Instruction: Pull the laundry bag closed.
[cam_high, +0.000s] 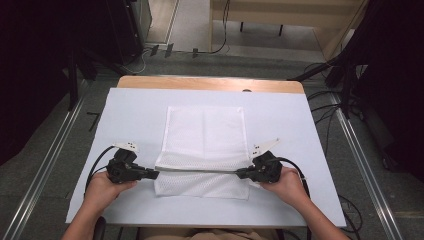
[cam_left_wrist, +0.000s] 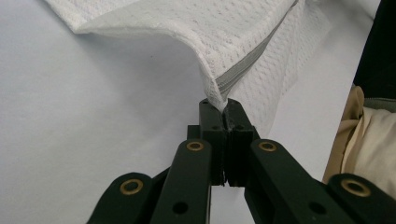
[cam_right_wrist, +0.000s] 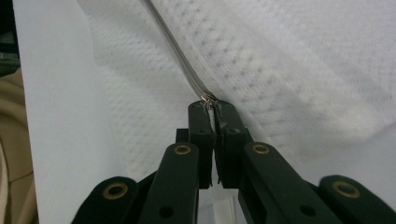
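Left gripper (cam_high: 152, 173) sits at the near-left of the white table cover (cam_high: 125, 120), held in the person's left hand (cam_high: 102, 189), pointing right toward the middle. Its jaws are clamped on the left end of the zipper edge of the white mesh bag (cam_high: 205, 135); in the left gripper view the left gripper (cam_left_wrist: 223, 108) pinches the corner where the grey zipper tape (cam_left_wrist: 240, 70) ends, and the fabric rises up and away from the pinch. The mesh bag lies flat in the middle of the cover, far edge toward the wooden table edge (cam_high: 210, 83), near part folded so a lower flap (cam_high: 200, 185) lies under the lifted zipper line. The zipper edge (cam_high: 197, 170) runs taut and straight between the two grippers, raised just off the layer below. Right gripper (cam_high: 241, 173) is at the near-right, in the right hand (cam_high: 285, 185), pointing left. Its jaws are closed too: in the right gripper view the right gripper (cam_right_wrist: 211, 106) grips a small metallic piece (cam_right_wrist: 208, 99) at the end of the zipper, most likely the pull, with the zipper line (cam_right_wrist: 180, 60) running away up-left across the mesh. Cables trail off both grippers to the near side.
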